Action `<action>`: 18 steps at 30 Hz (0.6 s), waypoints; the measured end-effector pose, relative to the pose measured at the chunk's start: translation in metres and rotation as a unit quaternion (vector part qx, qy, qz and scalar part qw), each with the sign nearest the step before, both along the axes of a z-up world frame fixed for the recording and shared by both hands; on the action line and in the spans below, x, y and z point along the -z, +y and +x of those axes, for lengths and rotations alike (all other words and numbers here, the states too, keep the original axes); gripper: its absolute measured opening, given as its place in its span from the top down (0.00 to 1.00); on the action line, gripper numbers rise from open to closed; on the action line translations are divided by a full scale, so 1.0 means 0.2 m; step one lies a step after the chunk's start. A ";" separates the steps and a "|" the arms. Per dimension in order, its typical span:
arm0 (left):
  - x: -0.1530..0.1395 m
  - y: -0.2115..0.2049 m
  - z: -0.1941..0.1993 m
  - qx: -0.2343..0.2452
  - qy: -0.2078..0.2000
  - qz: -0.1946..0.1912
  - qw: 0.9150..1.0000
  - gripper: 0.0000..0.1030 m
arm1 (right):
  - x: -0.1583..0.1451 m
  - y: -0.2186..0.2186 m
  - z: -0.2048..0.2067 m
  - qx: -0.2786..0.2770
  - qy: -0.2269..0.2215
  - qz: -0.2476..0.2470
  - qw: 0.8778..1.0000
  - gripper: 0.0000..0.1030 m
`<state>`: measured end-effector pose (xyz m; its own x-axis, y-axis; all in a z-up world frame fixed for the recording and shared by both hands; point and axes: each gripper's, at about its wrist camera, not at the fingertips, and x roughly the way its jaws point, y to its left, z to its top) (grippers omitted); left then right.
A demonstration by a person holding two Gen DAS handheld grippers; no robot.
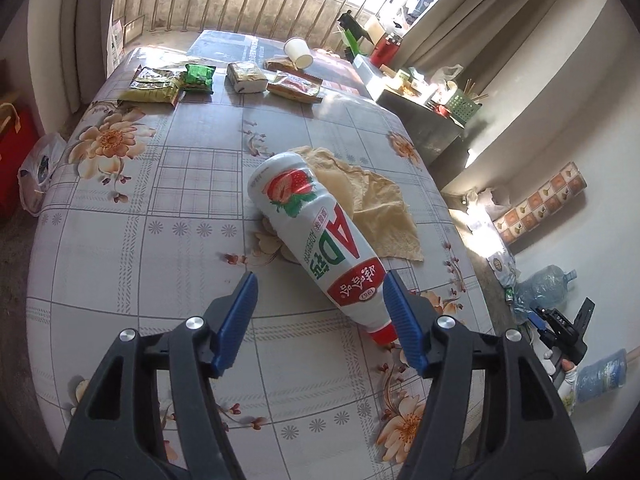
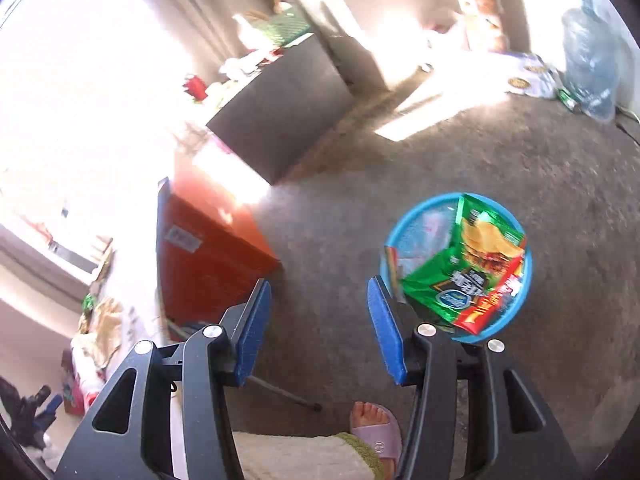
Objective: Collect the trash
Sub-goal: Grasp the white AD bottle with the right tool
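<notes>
A white drink bottle (image 1: pixel 316 236) with a strawberry label and red cap lies on its side on the flowered tablecloth (image 1: pixel 160 216), partly over a crumpled yellow-brown paper (image 1: pixel 380 208). My left gripper (image 1: pixel 320 284) is open; the bottle's neck end lies between its blue fingertips, close to the right one. My right gripper (image 2: pixel 320 292) is open and empty above the floor. To its right stands a blue bin (image 2: pixel 424 208) holding a green and red chip bag (image 2: pixel 468 264).
Several snack packets (image 1: pixel 160 84) and a tipped paper cup (image 1: pixel 298 52) lie at the table's far end. A dark side table (image 1: pixel 424 120) stands right of the table. A red box (image 2: pixel 208 248), my foot in a pink slipper (image 2: pixel 376 428) and a water jug (image 2: pixel 588 52) are on the floor.
</notes>
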<state>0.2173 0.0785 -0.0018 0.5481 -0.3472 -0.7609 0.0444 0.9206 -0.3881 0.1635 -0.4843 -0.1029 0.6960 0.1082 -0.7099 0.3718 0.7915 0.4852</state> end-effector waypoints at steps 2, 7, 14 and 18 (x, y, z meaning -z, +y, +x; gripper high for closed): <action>0.03 0.03 0.00 -0.011 0.004 -0.004 1.000 0.40 | -0.16 0.23 0.07 -0.071 -0.028 -0.007 0.997 0.43; 0.10 0.11 -0.03 -0.029 0.012 -0.021 0.999 0.40 | -0.35 0.96 0.34 -0.269 -0.046 0.017 0.962 0.40; 0.19 0.21 -0.11 -0.038 0.029 -0.040 0.998 0.40 | -0.38 1.91 0.55 -0.432 -0.025 -0.091 0.897 0.40; 0.21 0.27 -0.13 -0.041 0.032 -0.040 0.998 0.40 | -0.29 2.16 0.62 -0.451 0.007 -0.172 0.876 0.40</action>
